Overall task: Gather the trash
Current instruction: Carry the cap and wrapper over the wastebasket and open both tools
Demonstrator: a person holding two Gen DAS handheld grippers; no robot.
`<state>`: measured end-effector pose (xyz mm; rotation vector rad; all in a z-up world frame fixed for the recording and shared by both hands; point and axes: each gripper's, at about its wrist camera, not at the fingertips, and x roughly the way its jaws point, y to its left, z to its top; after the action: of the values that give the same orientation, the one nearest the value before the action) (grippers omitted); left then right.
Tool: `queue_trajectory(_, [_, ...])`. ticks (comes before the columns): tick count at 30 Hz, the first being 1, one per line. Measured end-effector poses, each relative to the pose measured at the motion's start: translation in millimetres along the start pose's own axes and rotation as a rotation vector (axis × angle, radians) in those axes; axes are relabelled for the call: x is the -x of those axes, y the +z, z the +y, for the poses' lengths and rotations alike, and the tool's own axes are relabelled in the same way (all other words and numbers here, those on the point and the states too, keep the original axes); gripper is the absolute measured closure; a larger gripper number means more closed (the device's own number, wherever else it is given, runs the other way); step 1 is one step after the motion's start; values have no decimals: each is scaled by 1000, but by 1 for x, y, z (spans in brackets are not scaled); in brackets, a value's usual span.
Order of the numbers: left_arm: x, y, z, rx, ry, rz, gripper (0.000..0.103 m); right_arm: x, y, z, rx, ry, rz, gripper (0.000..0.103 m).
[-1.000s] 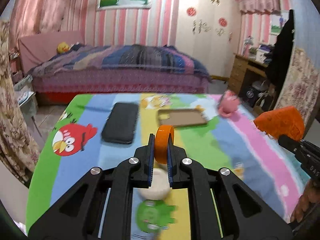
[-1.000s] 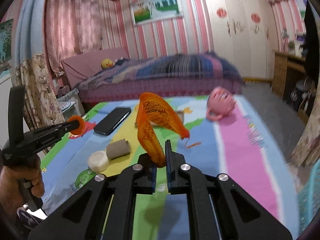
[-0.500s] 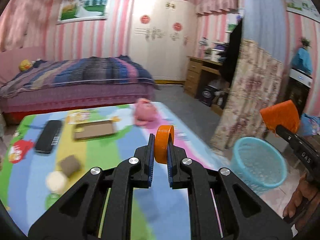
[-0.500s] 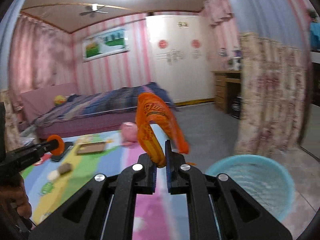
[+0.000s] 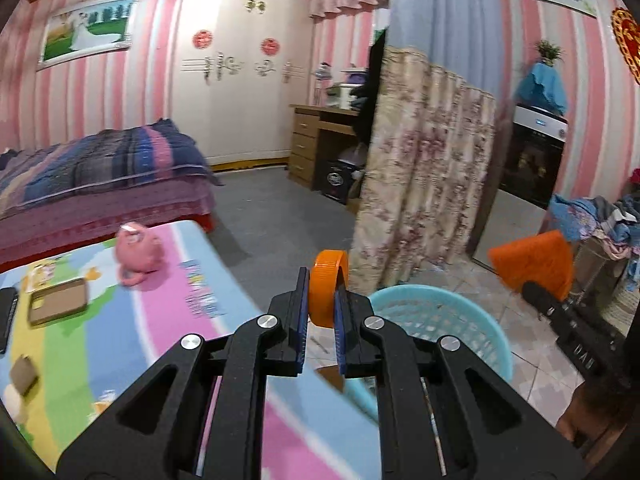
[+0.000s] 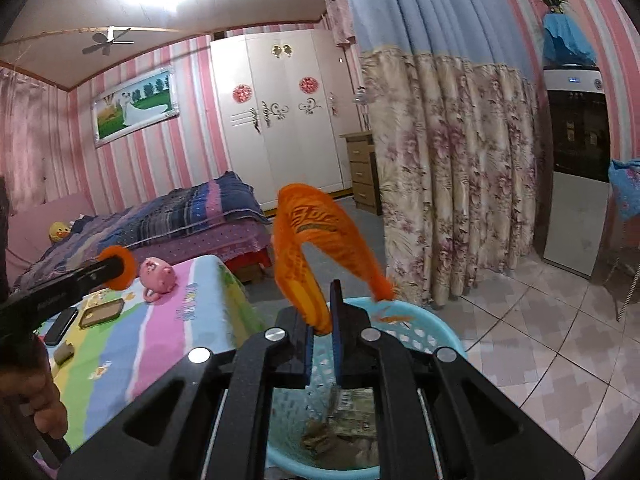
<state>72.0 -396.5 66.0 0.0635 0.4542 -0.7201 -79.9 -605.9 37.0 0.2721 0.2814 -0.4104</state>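
Right-wrist view: the right gripper (image 6: 321,330), clamped on a crumpled orange plastic wrapper (image 6: 316,248), hangs over the light-blue plastic mesh basket (image 6: 448,336). Beside it the left gripper (image 5: 321,312) pinches a round orange bottle cap (image 5: 329,288) near the rim; best bring both squarely above the opening before releasing.

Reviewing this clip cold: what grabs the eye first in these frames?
Two bright orange pieces of trash: an orange cap pinched on edge in the left gripper, and a crumpled orange wrapper arching up from the right gripper. Just beyond and below both sits a light blue basket on the tiled floor.
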Motion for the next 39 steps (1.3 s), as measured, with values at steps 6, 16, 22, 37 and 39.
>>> queue_trajectory(6, [-18, -4, -23, -25, -39, 31, 93, -7, -12, -20, -73, -13, 34, 95])
queue_trajectory(16, [-33, -12, -30, -35, -65, 77, 93, -17, -20, -17, -74, -44, 54, 89])
queue_trajectory(22, [-43, -13, -31, -27, -80, 102, 93, -10, -24, -26, -144, -87, 3, 18])
queue_trajectory(37, [-58, -19, -47, -13, -158, 142, 34, 4, -21, -44, -223, -160, -45, 18])
queue_trajectory(39, [-55, -17, -39, 0, -139, 138, 34, 5, -22, -43, -221, -152, -45, 18])
